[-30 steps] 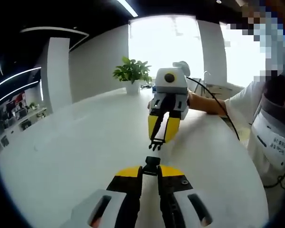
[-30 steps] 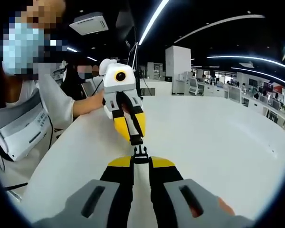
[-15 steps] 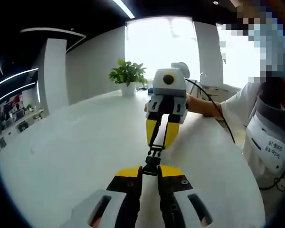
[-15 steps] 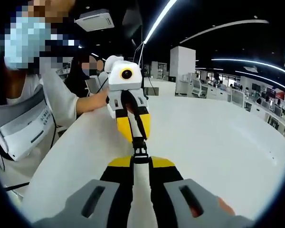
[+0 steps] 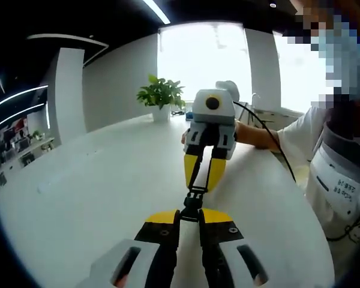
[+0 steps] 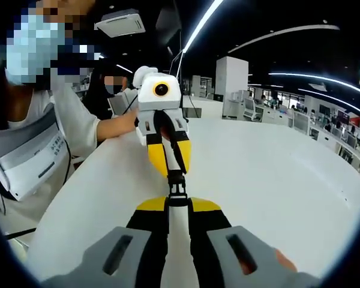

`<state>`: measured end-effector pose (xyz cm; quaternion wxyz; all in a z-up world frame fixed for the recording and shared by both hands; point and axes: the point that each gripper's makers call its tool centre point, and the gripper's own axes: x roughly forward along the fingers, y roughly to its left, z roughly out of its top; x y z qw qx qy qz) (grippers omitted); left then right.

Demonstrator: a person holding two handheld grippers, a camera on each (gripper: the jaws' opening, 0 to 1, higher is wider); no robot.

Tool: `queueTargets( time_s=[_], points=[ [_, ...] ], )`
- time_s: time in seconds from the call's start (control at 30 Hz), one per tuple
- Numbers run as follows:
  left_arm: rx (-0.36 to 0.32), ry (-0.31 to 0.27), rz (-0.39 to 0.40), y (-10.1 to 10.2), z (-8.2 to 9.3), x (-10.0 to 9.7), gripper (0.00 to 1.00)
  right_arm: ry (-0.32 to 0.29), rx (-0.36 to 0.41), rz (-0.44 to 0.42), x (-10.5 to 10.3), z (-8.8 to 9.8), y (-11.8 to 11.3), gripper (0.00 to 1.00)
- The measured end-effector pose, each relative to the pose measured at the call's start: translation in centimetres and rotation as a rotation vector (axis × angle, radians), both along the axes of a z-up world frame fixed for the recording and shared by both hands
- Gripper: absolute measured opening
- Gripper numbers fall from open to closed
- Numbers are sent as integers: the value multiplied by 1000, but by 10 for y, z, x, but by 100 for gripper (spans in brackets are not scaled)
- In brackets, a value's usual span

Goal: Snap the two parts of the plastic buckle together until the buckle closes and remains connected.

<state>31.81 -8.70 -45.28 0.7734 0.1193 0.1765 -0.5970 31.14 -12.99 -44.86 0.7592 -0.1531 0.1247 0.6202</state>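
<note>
The left gripper (image 5: 190,217) and right gripper (image 6: 177,205) each pinch one end of the black buckle (image 5: 194,201), held above the white table (image 5: 96,198). Its middle joint is too small to judge. Beyond the buckle, a potted plant (image 5: 161,96).

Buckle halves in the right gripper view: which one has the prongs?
The buckle half in the right gripper, pronged; the left gripper's half is the socket.

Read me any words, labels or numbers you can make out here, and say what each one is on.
No text here can be read.
White badge on the person's chest: dark print, too small and blurred to read.
Left tool, right tool, buckle and white table: no lettering visible.
</note>
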Motion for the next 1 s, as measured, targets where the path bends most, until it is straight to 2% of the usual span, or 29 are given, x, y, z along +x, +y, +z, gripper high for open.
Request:
queueTargets(
  time_s=[0.47,0.77,0.9,1.0],
  points=[
    [34,-13,-14,-3,-4,-2,12,-10,-33,13,-3,-4,1,11],
    [37,-8,-15,-3,-3,-6,11,4,-8,15,-5,2,1,11],
    [24,13,-28,-7,-4,-12,11,31,12,32,-8,1,5,11],
    [61,3,-28,-7,-12,-12,11,11,-29,34,-9,-6,7,11]
  ],
)
